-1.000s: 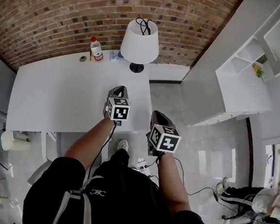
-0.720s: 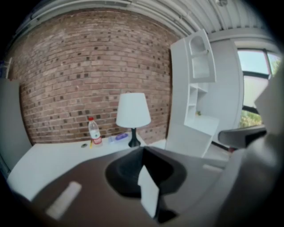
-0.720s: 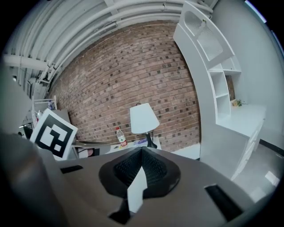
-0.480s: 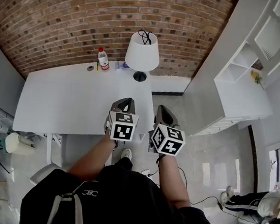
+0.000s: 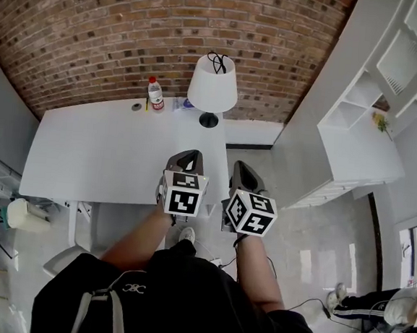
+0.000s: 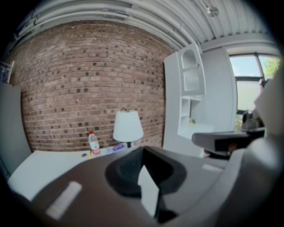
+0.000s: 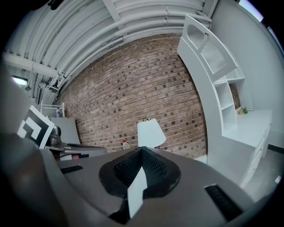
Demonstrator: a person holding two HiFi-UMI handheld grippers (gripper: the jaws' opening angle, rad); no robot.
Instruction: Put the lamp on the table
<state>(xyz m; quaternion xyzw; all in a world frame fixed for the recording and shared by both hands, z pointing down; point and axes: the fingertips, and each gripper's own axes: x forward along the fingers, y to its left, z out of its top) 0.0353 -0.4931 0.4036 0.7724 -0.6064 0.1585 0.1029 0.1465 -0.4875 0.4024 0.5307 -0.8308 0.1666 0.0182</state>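
Note:
The lamp (image 5: 213, 86), with a white shade and a black base, stands upright on the far right corner of the white table (image 5: 101, 153); it also shows as the lamp (image 6: 128, 126) and the lamp (image 7: 151, 133), well ahead of both grippers. My left gripper (image 5: 188, 155) hovers shut and empty over the table's near right edge. Beside it my right gripper (image 5: 243, 167) is shut and empty too, just off the table's corner over the floor. In the gripper views, the left gripper (image 6: 143, 151) and the right gripper (image 7: 141, 153) each show jaws meeting with nothing between them.
A red-capped bottle (image 5: 155, 92) and small items stand left of the lamp by the brick wall. A white shelf unit (image 5: 373, 104) lines the right side. A seated person (image 5: 388, 312) is at the lower right, cables lie on the floor, and a white bin (image 5: 19, 213) sits at the left.
The view has drawn back from the table. Both grippers have come nearer my body and closer together, still shut. The lamp has stayed in place.

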